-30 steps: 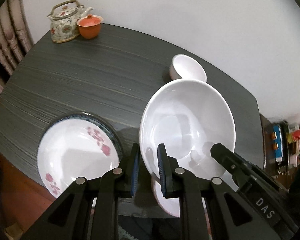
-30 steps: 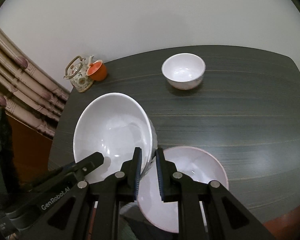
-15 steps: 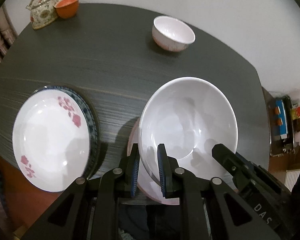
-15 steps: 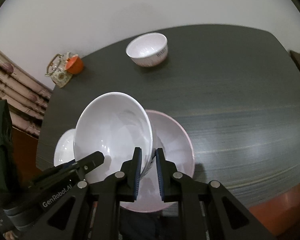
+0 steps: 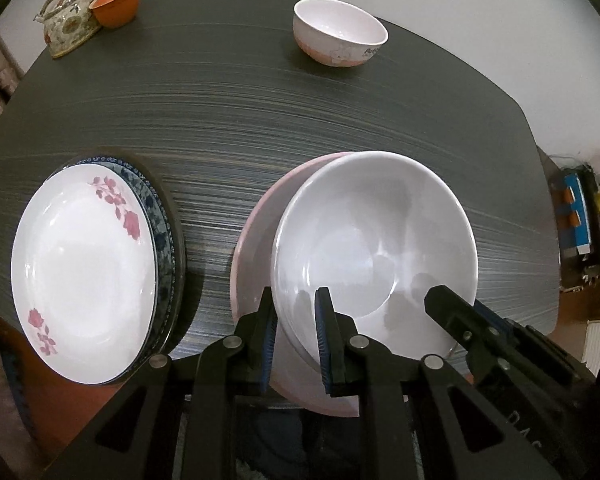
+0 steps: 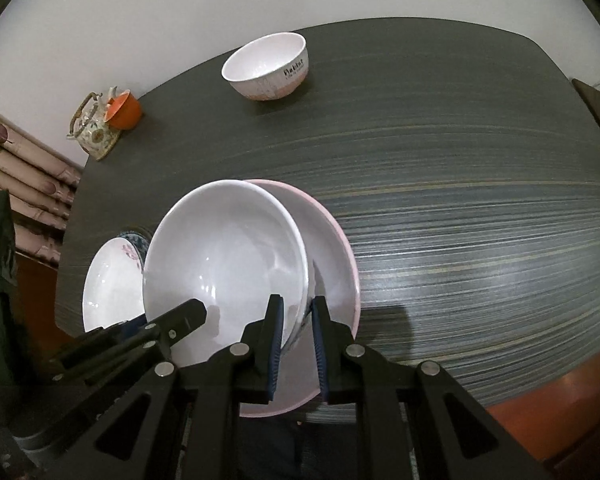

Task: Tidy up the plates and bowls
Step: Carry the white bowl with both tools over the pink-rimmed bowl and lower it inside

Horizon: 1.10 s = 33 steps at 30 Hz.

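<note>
A large white bowl [image 5: 374, 248] is held by both grippers, each clamped on its near rim. My left gripper [image 5: 296, 334] is shut on the bowl's left rim; my right gripper [image 6: 296, 330] is shut on its right rim. The bowl [image 6: 224, 272] sits tilted over a pink-rimmed bowl [image 5: 256, 248] that lies on the dark table; the pink-rimmed bowl also shows in the right wrist view [image 6: 336, 256]. A stack of plates, a rose-patterned one [image 5: 84, 268] on top, lies to the left. A small white bowl [image 5: 338, 32] stands at the table's far side.
A floral teapot [image 5: 70, 20] and an orange cup [image 5: 116, 4] stand at the far left corner of the dark wood-grain table [image 5: 228, 112]. Curtains [image 6: 24, 184] hang left of the table. A cluttered shelf [image 5: 584, 224] stands beyond the right edge.
Both grippers have carried the large white bowl down and over the pink-rimmed bowl; it now rests low inside it. The views have drawn closer to the table.
</note>
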Each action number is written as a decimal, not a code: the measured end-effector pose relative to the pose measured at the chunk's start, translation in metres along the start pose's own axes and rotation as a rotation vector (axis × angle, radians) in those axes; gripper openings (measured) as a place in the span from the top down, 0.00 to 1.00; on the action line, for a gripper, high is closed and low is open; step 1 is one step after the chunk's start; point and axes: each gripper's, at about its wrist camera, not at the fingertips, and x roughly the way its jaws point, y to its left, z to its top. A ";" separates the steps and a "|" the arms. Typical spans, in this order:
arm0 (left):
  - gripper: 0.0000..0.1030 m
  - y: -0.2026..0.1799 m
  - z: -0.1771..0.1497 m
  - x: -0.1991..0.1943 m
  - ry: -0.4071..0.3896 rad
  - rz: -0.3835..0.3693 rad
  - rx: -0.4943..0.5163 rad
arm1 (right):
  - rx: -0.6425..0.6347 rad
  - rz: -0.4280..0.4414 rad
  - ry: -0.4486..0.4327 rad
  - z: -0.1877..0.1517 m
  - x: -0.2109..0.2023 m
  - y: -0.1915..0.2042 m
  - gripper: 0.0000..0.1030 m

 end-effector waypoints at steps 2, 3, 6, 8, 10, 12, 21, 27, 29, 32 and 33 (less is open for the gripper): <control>0.85 -0.002 0.001 0.003 0.005 0.004 0.004 | 0.004 -0.002 0.002 0.001 0.002 -0.001 0.85; 0.85 -0.003 0.000 0.004 0.005 0.007 0.006 | 0.003 -0.004 0.004 0.003 0.003 -0.002 0.85; 0.85 -0.005 0.001 0.009 0.021 0.016 0.014 | 0.001 -0.013 0.012 0.004 0.008 0.000 0.85; 0.85 -0.006 0.001 0.012 0.024 0.017 0.012 | 0.003 -0.013 0.019 0.004 0.011 -0.001 0.85; 0.85 -0.008 0.002 0.014 0.025 0.020 0.012 | -0.002 -0.016 0.017 0.004 0.012 0.002 0.85; 0.85 -0.009 0.004 0.016 0.028 0.023 0.012 | -0.002 -0.018 0.016 0.004 0.013 0.003 0.85; 0.85 -0.011 0.004 0.019 0.034 0.016 0.006 | -0.025 -0.039 0.015 0.005 0.015 0.009 0.83; 0.85 -0.006 0.004 0.021 0.033 0.006 0.000 | -0.030 -0.045 0.017 0.005 0.016 0.010 0.83; 0.83 -0.004 0.004 0.021 0.038 0.001 -0.003 | -0.026 -0.043 0.017 0.005 0.016 0.010 0.83; 0.83 -0.001 0.005 0.022 0.048 -0.009 -0.010 | -0.017 -0.036 0.020 0.006 0.016 0.008 0.83; 0.83 -0.001 0.006 0.022 0.049 -0.010 -0.011 | -0.017 -0.036 0.020 0.006 0.016 0.007 0.82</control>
